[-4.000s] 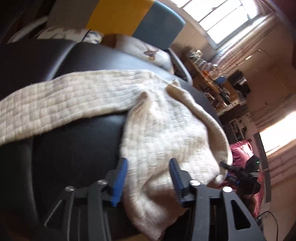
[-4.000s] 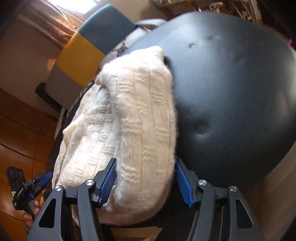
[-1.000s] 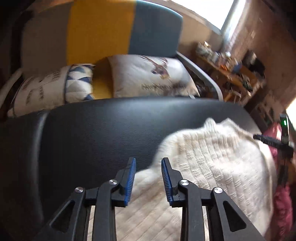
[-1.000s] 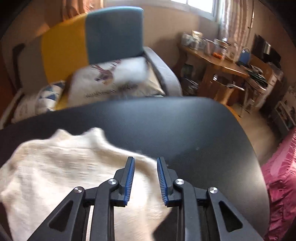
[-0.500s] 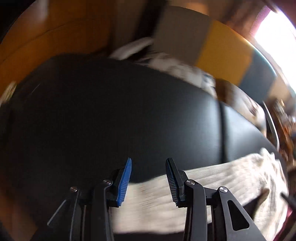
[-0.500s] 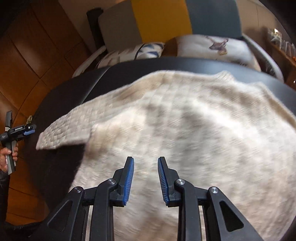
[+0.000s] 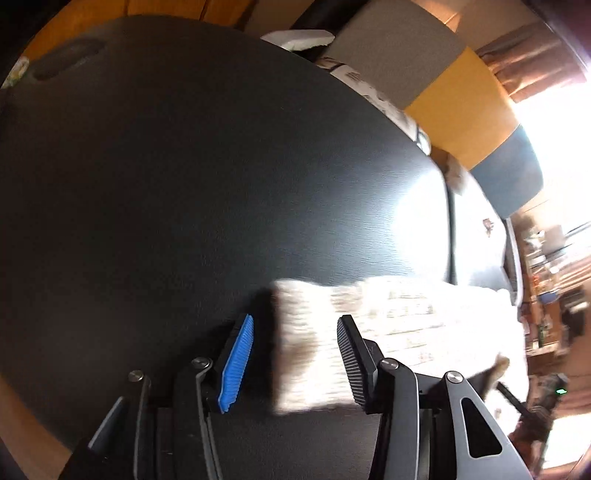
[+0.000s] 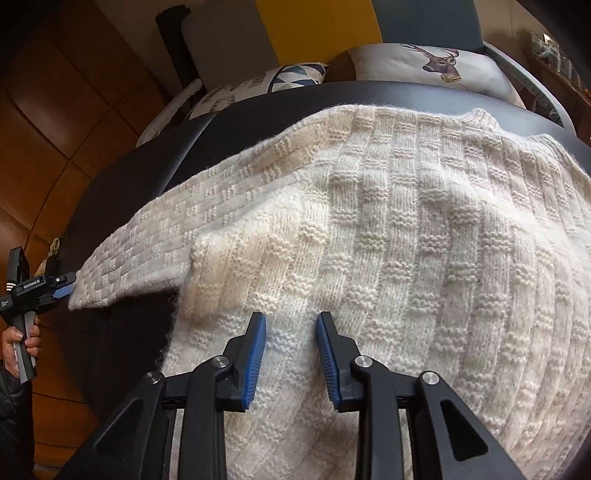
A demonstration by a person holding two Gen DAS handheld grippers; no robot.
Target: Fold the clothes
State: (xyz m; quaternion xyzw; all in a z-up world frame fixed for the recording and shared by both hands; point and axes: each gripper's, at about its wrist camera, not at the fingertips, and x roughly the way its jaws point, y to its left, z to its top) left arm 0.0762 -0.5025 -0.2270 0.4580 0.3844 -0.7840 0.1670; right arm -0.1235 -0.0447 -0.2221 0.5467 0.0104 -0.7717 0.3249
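A cream knitted sweater (image 8: 406,221) lies spread on a black leather surface (image 8: 122,332). Its sleeve (image 8: 155,254) stretches out to the left. In the left wrist view the sleeve's cuff end (image 7: 306,347) lies between the open fingers of my left gripper (image 7: 291,354), not clamped. My right gripper (image 8: 291,354) is open and hovers low over the sweater's body near its lower hem. The left gripper also shows in the right wrist view (image 8: 64,286), at the cuff.
The black surface (image 7: 184,166) stretches wide to the left of the sleeve. Behind it stands a grey, yellow and blue sofa (image 8: 317,29) with patterned cushions (image 8: 436,66). Wooden wall panels (image 8: 55,110) are at left. A cluttered desk (image 7: 546,266) is far right.
My left gripper has swung left and come down at the sleeve's cuff, with its fingers wider apart. My right gripper has settled over the sweater's body and the view has sharpened.
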